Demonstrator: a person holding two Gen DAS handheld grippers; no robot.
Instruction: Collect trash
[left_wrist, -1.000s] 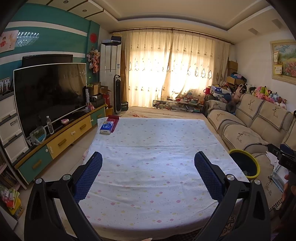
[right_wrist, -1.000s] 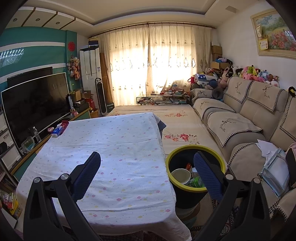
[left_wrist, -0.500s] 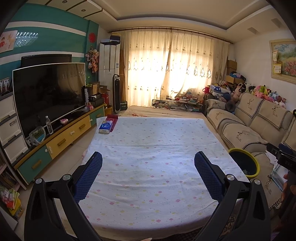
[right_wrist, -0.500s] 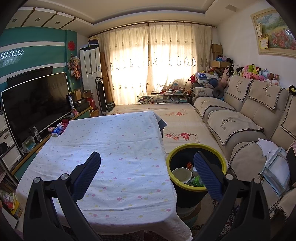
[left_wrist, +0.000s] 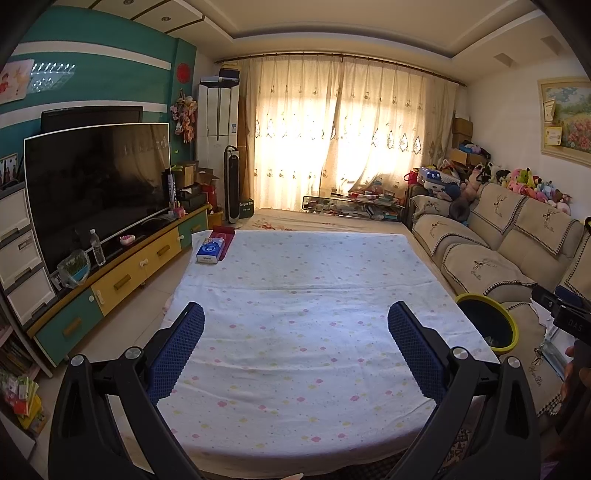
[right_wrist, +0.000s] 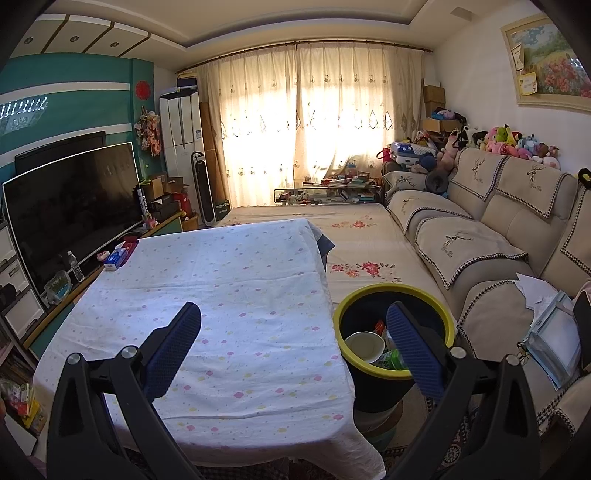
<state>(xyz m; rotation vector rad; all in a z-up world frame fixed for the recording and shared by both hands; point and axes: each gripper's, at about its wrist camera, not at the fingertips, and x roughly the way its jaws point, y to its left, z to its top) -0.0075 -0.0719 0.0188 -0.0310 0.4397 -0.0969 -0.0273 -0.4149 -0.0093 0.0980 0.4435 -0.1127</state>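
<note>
Paper cup (right_wrist: 364, 347) inside bin (right_wrist: 369, 295)

Bin (right_wrist: 395, 295) right of table (right_wrist: 221, 280)

Little can be read from where you stand. At three o'clock in your left wrist view, the black hand-held gripper (left_wrist: 570, 323) at the frame edge carries pale letters that look like "DAS". Print on the blue tissue pack (left_wrist: 209, 250) is too small to read.

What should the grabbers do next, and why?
Probably just stay back and finish: both the left gripper and right gripper are open and hold nothing, and the bin beside the table already holds a cup.
</note>
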